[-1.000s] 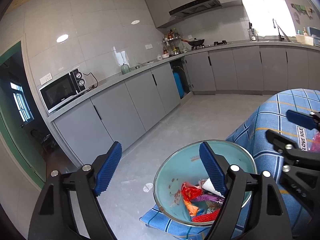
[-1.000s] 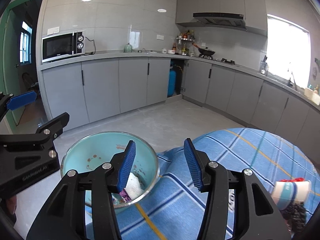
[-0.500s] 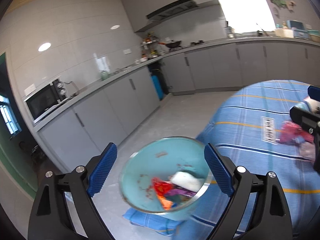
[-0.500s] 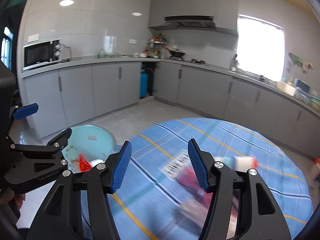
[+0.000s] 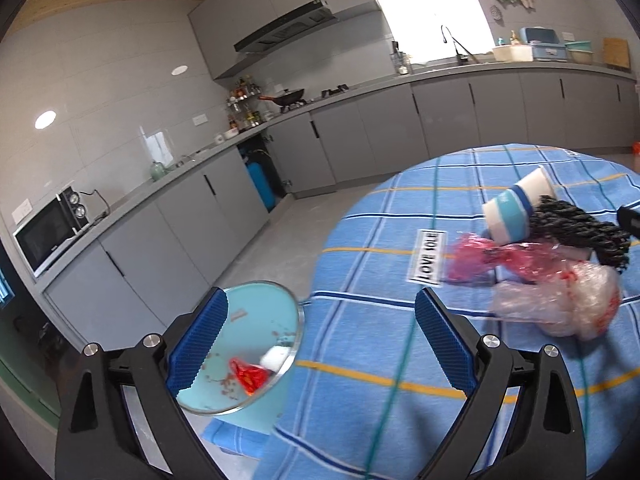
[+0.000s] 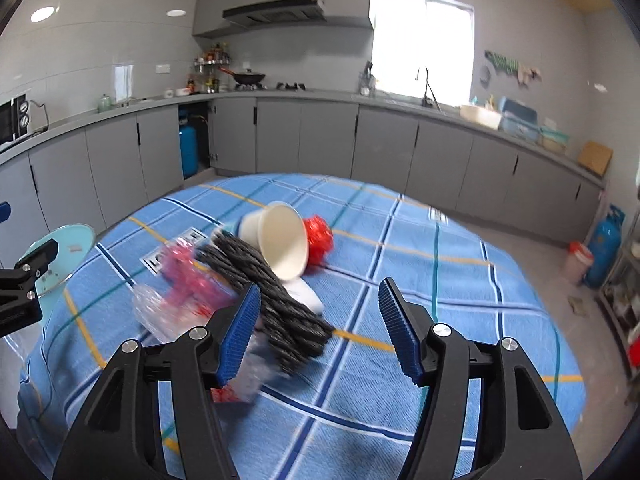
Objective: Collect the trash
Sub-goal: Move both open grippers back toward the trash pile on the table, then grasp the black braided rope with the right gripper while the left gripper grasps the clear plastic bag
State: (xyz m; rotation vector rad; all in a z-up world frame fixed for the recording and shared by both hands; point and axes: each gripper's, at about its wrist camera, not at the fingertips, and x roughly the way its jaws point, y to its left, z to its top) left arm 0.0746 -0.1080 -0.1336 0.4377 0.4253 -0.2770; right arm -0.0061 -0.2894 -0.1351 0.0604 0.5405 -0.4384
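Left wrist view: the left gripper [image 5: 320, 340], black with blue ribbed pads, stands with its jaws spread wide and nothing between them; they have just been opening. The landmark is the round table draped in a blue checked cloth [image 5: 400, 360]. Just beside the table's left edge stands a pale turquoise round bin with a metal rim [image 5: 256, 312], holding a crumpled red wrapper [image 5: 248, 376] and a white scrap [image 5: 276, 356]. On the cloth toward the right lie a tipped white paper cup with blue bands [image 5: 516, 212], a black knitted bundle [image 5: 580, 232] touching the cup, a crumpled pink plastic wrapper [image 5: 480, 256] and a clear crinkled plastic bag with red marks [image 5: 560, 300]; a white label printed in black [image 5: 430, 256] lies left of them. Right wrist view: the right gripper [image 6: 320, 332], of the same build, is released, its jaws apart and empty; they have just been opening. Above the table's middle, the cup [image 6: 280, 240] lies on its side with its mouth toward the camera, a red mesh ball [image 6: 320, 236] touching it behind. The black bundle [image 6: 272, 300] runs from the cup toward the left-hand pad; the pink wrapper [image 6: 188, 276] and clear bag [image 6: 156, 312] lie left of it, blurred. The bin [image 6: 74, 240] shows at the table's left edge.
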